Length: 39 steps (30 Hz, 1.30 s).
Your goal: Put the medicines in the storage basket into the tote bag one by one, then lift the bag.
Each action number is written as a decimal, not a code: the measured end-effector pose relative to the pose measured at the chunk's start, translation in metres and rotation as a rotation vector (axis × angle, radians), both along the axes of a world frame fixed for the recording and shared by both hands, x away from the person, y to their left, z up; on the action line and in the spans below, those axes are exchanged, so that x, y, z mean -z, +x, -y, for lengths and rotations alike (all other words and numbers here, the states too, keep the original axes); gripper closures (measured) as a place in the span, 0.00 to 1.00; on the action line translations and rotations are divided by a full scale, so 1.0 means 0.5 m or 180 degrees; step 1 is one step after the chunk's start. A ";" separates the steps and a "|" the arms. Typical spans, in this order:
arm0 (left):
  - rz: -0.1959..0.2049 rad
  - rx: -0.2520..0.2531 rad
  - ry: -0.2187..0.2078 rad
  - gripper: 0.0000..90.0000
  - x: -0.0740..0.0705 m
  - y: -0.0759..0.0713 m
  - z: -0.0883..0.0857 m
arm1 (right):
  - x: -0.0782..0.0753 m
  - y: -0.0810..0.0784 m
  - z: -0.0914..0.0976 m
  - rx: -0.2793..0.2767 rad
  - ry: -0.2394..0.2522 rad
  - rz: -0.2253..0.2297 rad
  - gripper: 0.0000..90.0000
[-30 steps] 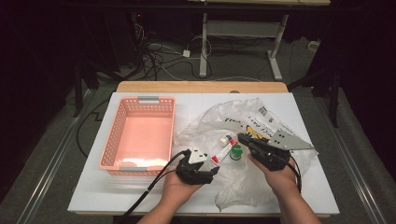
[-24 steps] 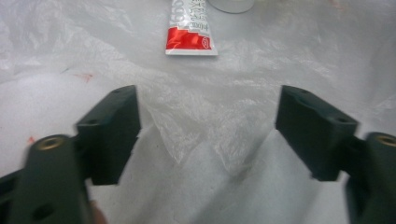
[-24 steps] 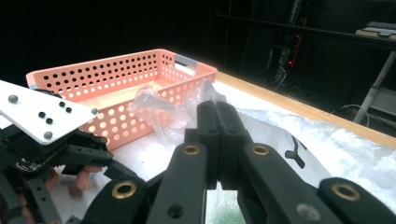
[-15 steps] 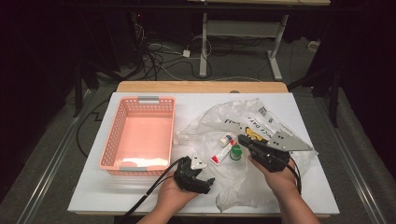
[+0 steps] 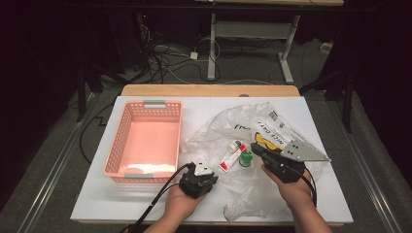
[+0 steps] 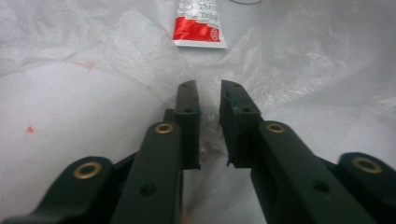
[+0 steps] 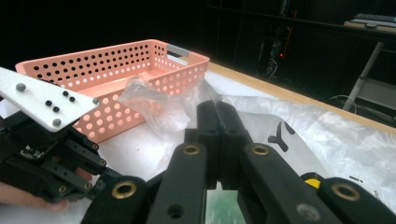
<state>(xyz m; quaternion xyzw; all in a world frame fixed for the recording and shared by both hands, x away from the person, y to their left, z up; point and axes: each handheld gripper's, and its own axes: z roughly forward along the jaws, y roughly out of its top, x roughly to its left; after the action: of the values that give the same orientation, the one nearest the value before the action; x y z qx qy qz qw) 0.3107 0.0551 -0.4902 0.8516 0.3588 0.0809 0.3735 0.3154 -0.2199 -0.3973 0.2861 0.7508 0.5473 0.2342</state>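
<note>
Bag: crumpled clear plastic bag [image 5: 252, 145] w/ black print, spread over the right half of the white table top [image 5: 194, 109]; its near left edge lies under the left gripper.
Right gripper [image 7: 217, 122]: jaws fully together, pinching a fold of the bag film; likely pins the bag so it won't slide while the other hand works.
Left gripper [image 6: 208, 100]: jaws have just been closing, now a narrow gap; film lies below and around them, can't tell if any is caught. Points toward the tube, prob. lining up for a pick.
Tube: small white tube w/ red end [image 5: 232, 158], flat on the bag, just far-right of the left gripper and near the right gripper's tips; red crimped end faces the left jaws [image 6: 198, 29].
Green cap: round green-topped item [image 5: 246, 159], just right of the tube, close by the right gripper.
Basket: empty pink perforated plastic basket [image 5: 127, 121], far left on the table, well apart from the bag's contents; looks like the drop spot for items.
</note>
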 end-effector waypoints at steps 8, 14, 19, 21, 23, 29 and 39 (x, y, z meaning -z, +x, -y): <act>0.0057 0.0016 0.0031 0.98 0.000 -0.004 0.001 | 0.005 -0.005 0.000 0.0006 -0.0002 -0.0038 1.00; 0.0136 0.0024 -0.0125 0.98 -0.002 -0.010 -0.009 | 0.004 -0.005 0.002 0.0028 -0.0018 -0.0007 1.00; 0.0221 -0.0023 -0.0310 0.98 -0.004 -0.016 -0.022 | 0.005 -0.007 0.007 0.0027 0.0022 -0.0008 1.00; 0.0247 -0.0051 -0.0348 0.98 -0.005 -0.018 -0.024 | 0.005 -0.008 0.009 0.0026 0.0029 -0.0006 1.00; 0.0275 -0.0059 -0.0377 0.98 -0.005 -0.020 -0.027 | 0.005 -0.008 0.011 0.0022 0.0044 -0.0011 1.00; 0.0339 -0.0089 -0.0481 0.98 -0.006 -0.024 -0.033 | -0.005 -0.008 0.018 0.0036 0.0089 0.0044 1.00; 0.0553 -0.0147 -0.0753 0.98 -0.020 -0.026 -0.043 | -0.006 0.001 0.023 0.0106 0.0140 0.0042 1.00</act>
<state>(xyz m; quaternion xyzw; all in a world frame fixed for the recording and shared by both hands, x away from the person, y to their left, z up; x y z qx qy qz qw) 0.2979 0.0765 -0.4804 0.7830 0.3516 0.1201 0.4989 0.3157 -0.2317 -0.3943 0.3000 0.7322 0.5616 0.2418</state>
